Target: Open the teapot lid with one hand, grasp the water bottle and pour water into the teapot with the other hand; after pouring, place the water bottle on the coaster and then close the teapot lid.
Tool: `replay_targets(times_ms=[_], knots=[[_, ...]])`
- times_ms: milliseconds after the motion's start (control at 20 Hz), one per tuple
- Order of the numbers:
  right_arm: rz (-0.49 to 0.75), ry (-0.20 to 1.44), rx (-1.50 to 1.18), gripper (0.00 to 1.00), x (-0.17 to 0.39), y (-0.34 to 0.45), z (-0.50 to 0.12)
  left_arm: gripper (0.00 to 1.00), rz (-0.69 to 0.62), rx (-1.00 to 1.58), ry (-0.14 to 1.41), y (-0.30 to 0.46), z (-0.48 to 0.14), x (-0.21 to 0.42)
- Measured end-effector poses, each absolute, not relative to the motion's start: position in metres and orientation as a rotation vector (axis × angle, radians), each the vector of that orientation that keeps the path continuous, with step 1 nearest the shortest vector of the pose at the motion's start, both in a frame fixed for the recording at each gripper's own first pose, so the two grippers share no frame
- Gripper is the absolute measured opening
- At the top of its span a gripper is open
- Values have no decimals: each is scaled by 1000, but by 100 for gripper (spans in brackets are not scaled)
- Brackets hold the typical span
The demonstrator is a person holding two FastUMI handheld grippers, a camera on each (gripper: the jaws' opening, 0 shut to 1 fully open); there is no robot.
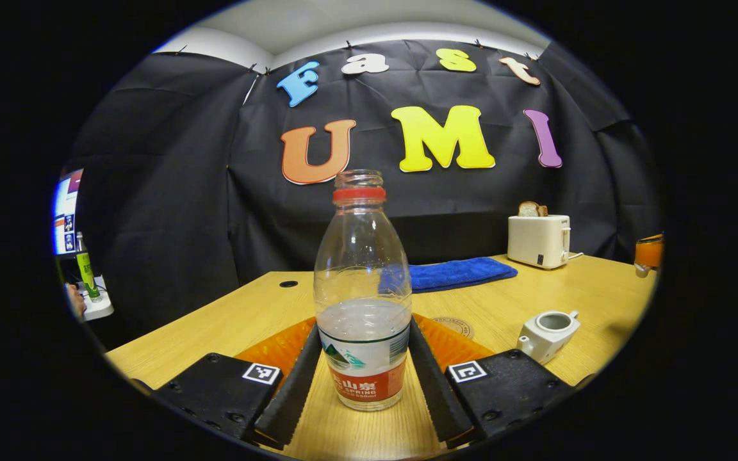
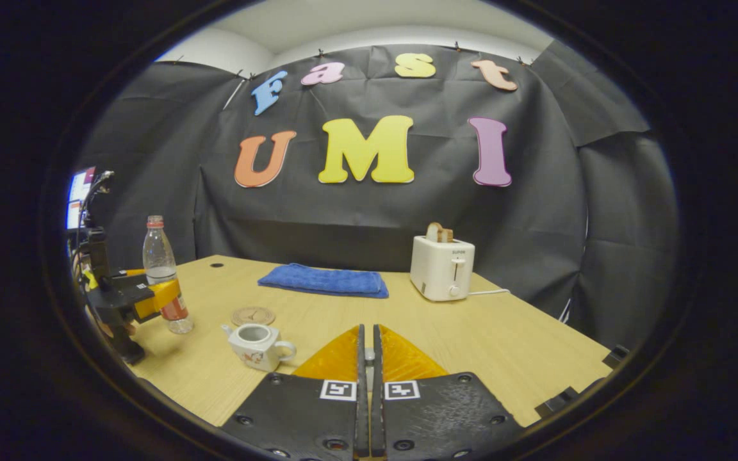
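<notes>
Between left hand-held gripper (image 1: 362,378) fingers, water bottle (image 1: 362,301)

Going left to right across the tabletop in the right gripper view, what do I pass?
Left tool around the water bottle → coaster and lidless teapot → blue towel → toaster.

No text can be read clearly; the water bottle (image 1: 362,320) bears a printed label.
</notes>
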State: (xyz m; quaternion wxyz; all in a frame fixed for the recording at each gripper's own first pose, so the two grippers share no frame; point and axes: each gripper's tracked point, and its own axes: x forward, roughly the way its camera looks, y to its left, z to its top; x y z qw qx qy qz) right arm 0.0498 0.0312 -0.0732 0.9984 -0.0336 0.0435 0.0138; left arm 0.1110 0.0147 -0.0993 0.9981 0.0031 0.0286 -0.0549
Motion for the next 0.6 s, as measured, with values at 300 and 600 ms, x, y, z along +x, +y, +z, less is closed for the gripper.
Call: replay_targets(times_ms=[300,600], knots=[[33,90,-75,1,50,32,-73,79,-66,102,39,21,-84,100],[60,101,-63,1,46,38,-72,79,-55,236,87,21,-87,92]])
